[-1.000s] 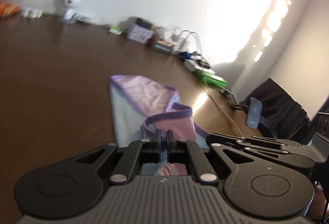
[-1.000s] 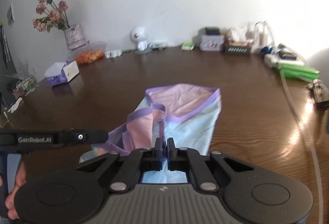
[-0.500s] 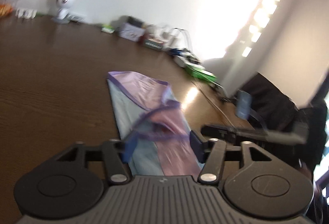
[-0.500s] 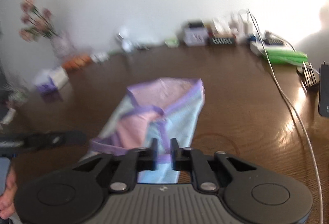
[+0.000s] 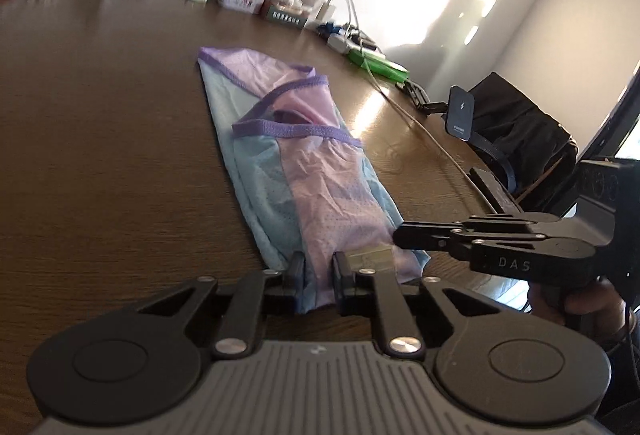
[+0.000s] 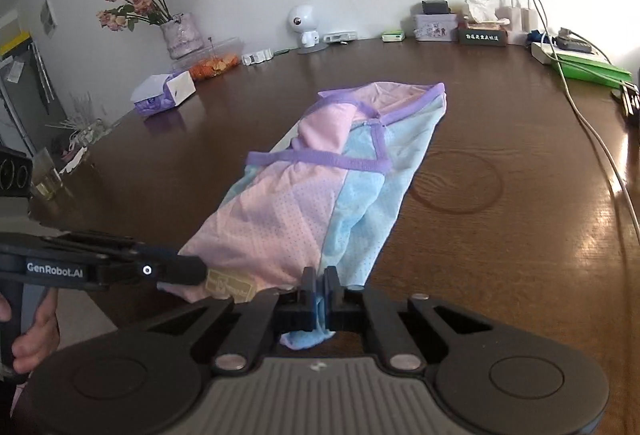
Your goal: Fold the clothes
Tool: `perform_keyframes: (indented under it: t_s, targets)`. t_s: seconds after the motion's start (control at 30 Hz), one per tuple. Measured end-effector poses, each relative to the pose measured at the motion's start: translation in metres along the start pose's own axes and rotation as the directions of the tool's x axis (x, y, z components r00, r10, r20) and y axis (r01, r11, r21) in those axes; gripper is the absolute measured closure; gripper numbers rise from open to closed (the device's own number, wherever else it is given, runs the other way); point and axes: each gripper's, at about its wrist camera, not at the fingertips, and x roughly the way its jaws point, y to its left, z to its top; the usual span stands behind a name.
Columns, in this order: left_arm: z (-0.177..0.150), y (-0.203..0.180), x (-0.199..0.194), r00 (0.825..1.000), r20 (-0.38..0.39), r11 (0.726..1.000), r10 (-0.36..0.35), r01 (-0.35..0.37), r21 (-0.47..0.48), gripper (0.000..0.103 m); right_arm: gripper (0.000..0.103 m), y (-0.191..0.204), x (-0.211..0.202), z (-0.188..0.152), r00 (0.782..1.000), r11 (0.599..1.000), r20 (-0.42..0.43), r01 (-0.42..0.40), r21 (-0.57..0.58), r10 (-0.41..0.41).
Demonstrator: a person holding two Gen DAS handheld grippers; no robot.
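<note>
I see the garment (image 6: 328, 187) running lengthwise away from both grippers; right gripper (image 6: 319, 289) clamps its near hem, left gripper (image 5: 318, 273) fingers slightly apart around it

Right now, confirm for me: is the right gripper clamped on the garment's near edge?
Yes, the right gripper has its jaws closed on blue fabric at the garment's near edge.

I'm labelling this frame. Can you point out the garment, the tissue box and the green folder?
garment (image 6: 280, 211): right wrist view, pink front panel.
tissue box (image 6: 162, 97): right wrist view, white and purple top.
green folder (image 6: 592, 69): right wrist view, upper face.
</note>
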Motion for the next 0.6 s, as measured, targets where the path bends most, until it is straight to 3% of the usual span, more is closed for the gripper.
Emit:
perform_keyframes:
  t_s: [0.03, 0.07, 0.1, 0.2, 0.23, 0.3, 0.33, 0.4, 0.43, 0.47, 0.6]
  targets:
    - [-0.003, -0.001, -0.006, 1.0, 0.025, 1.0, -0.005, 0.005, 0.008, 0.078, 0.1, 0.001, -0.004, -0.003, 1.0, 1.0, 0.007, 0.012, -0.005, -0.012]
    - [-0.005, -0.002, -0.012, 0.999, 0.04, 1.0, -0.019, 0.019, 0.021, 0.063, 0.097, 0.003, -0.008, -0.005, 1.0, 1.0, 0.018, 0.025, -0.011, -0.025]
    - [-0.007, -0.003, -0.017, 0.998, 0.049, 0.999, -0.029, 0.027, 0.035, 0.057, 0.095, 0.004, -0.013, -0.007, 0.999, 1.0, 0.032, 0.024, -0.02, -0.023]
    - [-0.008, -0.009, -0.015, 0.999, 0.044, 0.997, -0.018, 0.015, 0.075, 0.053, 0.083, 0.005, -0.027, -0.013, 0.994, 0.996, 0.075, -0.075, -0.055, 0.079]
    - [-0.008, -0.011, -0.012, 0.999, 0.036, 0.996, -0.014, 0.011, 0.09, 0.053, 0.07, 0.005, -0.027, -0.013, 0.991, 0.993, 0.078, -0.099, -0.065, 0.104]
    - [-0.009, -0.014, -0.007, 1.0, 0.026, 0.993, 0.0, -0.003, 0.114, 0.053, 0.069, 0.007, -0.023, -0.013, 0.992, 0.992, 0.073, -0.097, -0.082, 0.103]
    - [-0.009, -0.015, -0.004, 1.0, 0.023, 0.992, 0.008, -0.011, 0.124, 0.056, 0.07, 0.008, -0.019, -0.013, 0.994, 0.993, 0.064, -0.078, -0.088, 0.084]
    - [-0.01, -0.016, 0.002, 1.0, 0.018, 0.989, 0.025, -0.027, 0.143, 0.071, 0.083, 0.007, -0.016, -0.016, 0.996, 0.993, 0.042, -0.071, -0.092, 0.076]
    - [-0.011, -0.015, 0.002, 0.999, 0.018, 0.989, 0.032, -0.034, 0.144, 0.081, 0.095, 0.005, -0.015, -0.018, 0.997, 0.994, 0.031, -0.072, -0.087, 0.075]
    - [-0.012, -0.014, 0.001, 0.999, 0.012, 0.989, 0.039, -0.041, 0.145, 0.088, 0.098, 0.003, -0.015, -0.021, 0.997, 0.995, 0.026, -0.074, -0.074, 0.076]
    - [-0.015, -0.016, -0.008, 0.999, -0.026, 0.983, 0.04, -0.034, 0.179, 0.09, 0.1, 0.004, -0.024, -0.028, 0.996, 0.995, 0.019, -0.081, -0.066, 0.082]
